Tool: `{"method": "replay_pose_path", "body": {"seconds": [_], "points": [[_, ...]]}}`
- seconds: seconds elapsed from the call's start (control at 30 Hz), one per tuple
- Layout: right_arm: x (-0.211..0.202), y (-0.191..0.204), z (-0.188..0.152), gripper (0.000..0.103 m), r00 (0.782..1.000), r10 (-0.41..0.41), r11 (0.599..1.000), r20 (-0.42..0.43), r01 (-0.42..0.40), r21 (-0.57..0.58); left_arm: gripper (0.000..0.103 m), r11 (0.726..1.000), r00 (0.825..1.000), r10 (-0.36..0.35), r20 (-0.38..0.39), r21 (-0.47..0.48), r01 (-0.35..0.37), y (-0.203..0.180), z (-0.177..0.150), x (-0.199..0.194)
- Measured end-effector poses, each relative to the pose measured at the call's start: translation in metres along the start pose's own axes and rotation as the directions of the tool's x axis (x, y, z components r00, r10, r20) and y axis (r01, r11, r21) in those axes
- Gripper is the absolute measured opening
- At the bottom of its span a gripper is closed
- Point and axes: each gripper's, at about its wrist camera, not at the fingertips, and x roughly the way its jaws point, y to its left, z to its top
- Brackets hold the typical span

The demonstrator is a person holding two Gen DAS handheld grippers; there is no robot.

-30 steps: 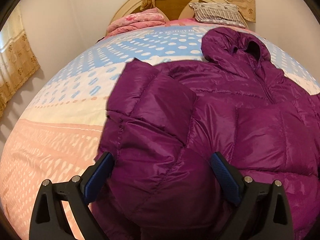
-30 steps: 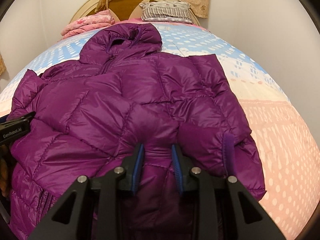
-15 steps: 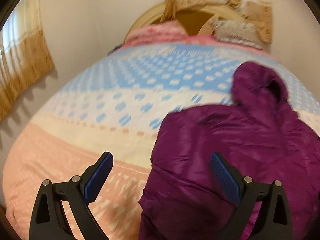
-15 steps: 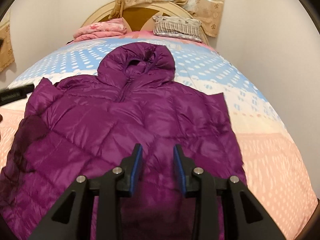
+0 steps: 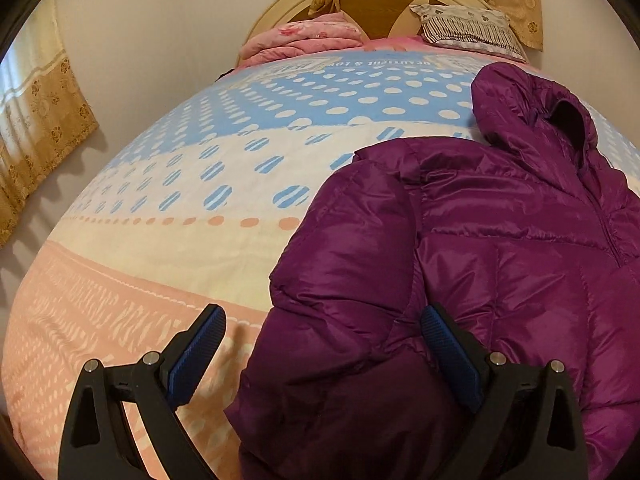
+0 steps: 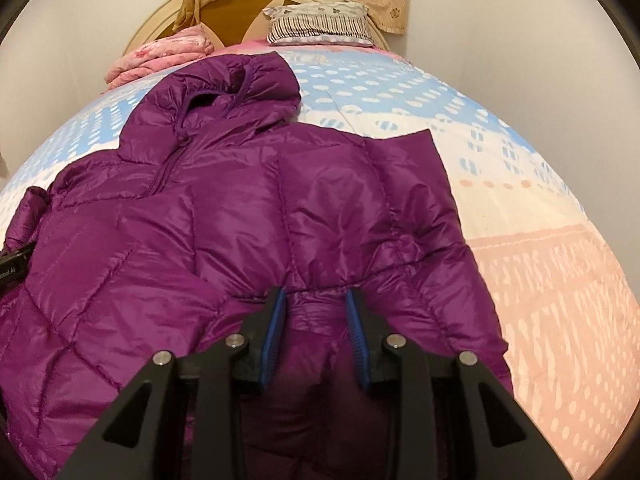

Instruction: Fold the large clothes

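A purple hooded puffer jacket lies front up on the bed, hood toward the headboard, both sleeves folded along its body. My left gripper is wide open above the jacket's left sleeve, holding nothing. In the right wrist view the jacket fills the middle. My right gripper hangs over the lower right part of the jacket with its jaws a narrow gap apart; jacket fabric shows in the gap, and I cannot tell whether it is pinched.
The bed has a dotted blue, cream and pink cover. A folded pink blanket and a striped pillow lie at the headboard. Walls and curtains flank the bed. The left gripper's body shows at the left edge.
Both grippers rose and pulled back half a second ago, then came down close over the jacket again. The left gripper now sits further left, over the sleeve's edge.
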Motion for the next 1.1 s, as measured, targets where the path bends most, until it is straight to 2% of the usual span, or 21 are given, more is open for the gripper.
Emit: {"method": "replay_pose_path", "body": {"seconds": [0.37,0.73,0.87,1.0,1.1], "points": [[0.004,0.010,-0.001,0.035,0.998,-0.064,0.997,0.009,0.065,-0.052,0.100,0.999,1.000,-0.027,-0.009,-0.028,0.026,0.004,0.001,0.004],[0.005,0.015,-0.002,0.035,0.996,-0.092,0.993,0.015,0.093,-0.072,0.102,0.995,0.997,-0.076,-0.029,-0.072,0.073,0.011,0.000,0.010],[0.004,0.015,-0.002,0.035,0.996,-0.089,0.993,0.014,0.090,-0.070,0.102,0.993,0.995,-0.091,-0.039,-0.083,0.087,0.013,0.001,0.012],[0.005,0.015,-0.002,0.035,0.997,-0.080,0.995,0.013,0.081,-0.063,0.102,0.983,0.988,-0.140,-0.061,-0.125,0.131,0.020,0.001,0.016],[0.005,0.013,-0.003,0.035,0.998,-0.066,0.996,0.010,0.067,-0.053,0.102,0.984,0.986,-0.150,-0.079,-0.109,0.141,0.020,0.004,0.014]]}}
